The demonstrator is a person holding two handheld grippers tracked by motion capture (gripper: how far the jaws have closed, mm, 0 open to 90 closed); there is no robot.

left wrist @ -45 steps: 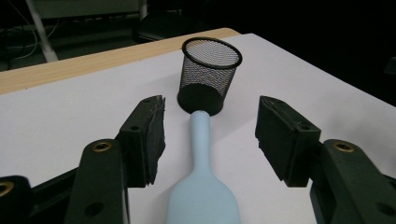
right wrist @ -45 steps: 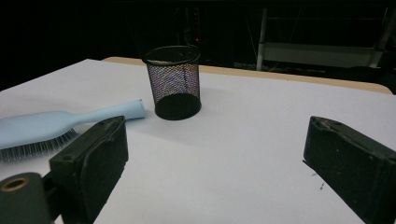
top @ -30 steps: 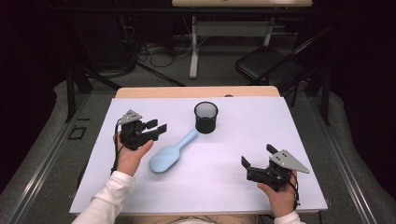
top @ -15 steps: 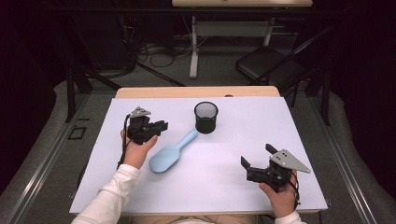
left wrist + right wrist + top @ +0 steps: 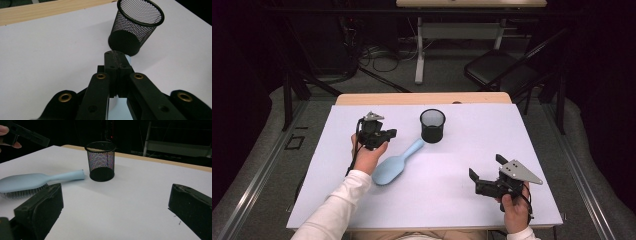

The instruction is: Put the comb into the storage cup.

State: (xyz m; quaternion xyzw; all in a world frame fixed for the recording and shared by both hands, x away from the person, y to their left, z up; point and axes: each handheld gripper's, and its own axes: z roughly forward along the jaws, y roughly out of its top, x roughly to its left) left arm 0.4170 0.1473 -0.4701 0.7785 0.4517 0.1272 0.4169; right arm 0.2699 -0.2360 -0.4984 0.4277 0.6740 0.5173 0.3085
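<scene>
While your left gripper (image 5: 390,133) is hovering pressed together over the light-blue hairbrush (image 5: 396,163), just beside the mesh pen cup (image 5: 432,125), your right gripper (image 5: 486,168) is resting spread on the white tabletop (image 5: 452,200).

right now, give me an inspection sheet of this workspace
surface: white table top, wooden strip along the far edge
job's things: light blue hairbrush lying bristles down, handle end toward the black mesh cup; cup upright and empty
clutter: nothing seen
grippers: left gripper has just been closing and is shut above the brush handle, nothing seen between the jaws; right gripper open, apart from the brush and the cup
cables: a black cable trails from the left gripper along the hand; loose cables on the floor beyond the table
surroundings: dark room, a folding chair and a desk frame behind the table
</scene>
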